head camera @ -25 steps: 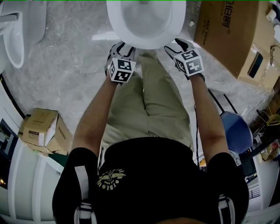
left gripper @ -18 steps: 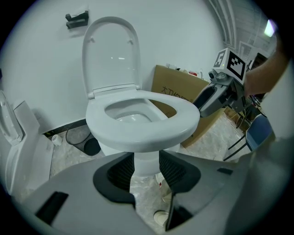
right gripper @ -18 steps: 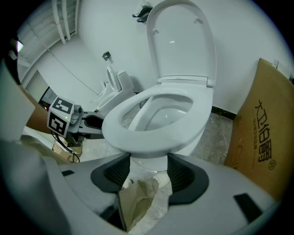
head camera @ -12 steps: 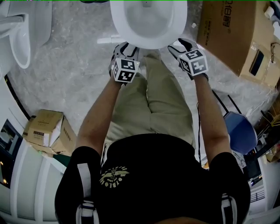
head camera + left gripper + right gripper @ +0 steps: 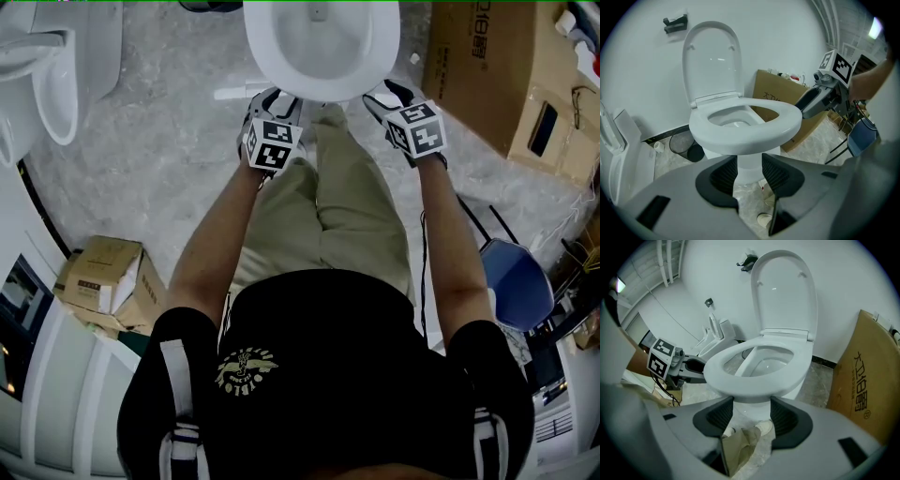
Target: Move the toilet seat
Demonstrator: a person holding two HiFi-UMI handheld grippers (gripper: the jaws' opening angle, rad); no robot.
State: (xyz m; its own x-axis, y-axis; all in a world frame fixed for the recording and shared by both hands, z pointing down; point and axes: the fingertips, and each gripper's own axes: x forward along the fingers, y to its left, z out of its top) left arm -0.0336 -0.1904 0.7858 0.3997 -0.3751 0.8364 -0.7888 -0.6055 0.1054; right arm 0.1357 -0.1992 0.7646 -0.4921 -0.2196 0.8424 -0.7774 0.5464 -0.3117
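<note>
Toilet seat [image 5: 319, 92] over the bowl [image 5: 768, 365], lid [image 5: 711, 61] up
Our left gripper [image 5: 749, 171] and right gripper [image 5: 751, 416] both have jaws apart, clamping nothing; we see the seat's front rim just above them, one gripper each side.

Place: I read this as a storeroom or test corner for bathroom fittings, not a home bathroom.
Fixtures: I see one toilet [image 5: 319, 47] against a plain white wall [image 5: 642, 65], and another white fixture [image 5: 56, 75] at far left.
Floor: grey marbled floor [image 5: 159, 159].
Clutter: large cardboard box [image 5: 487, 66] far right, small cardboard box [image 5: 103, 281] near left, blue chair [image 5: 516, 281] near right.
</note>
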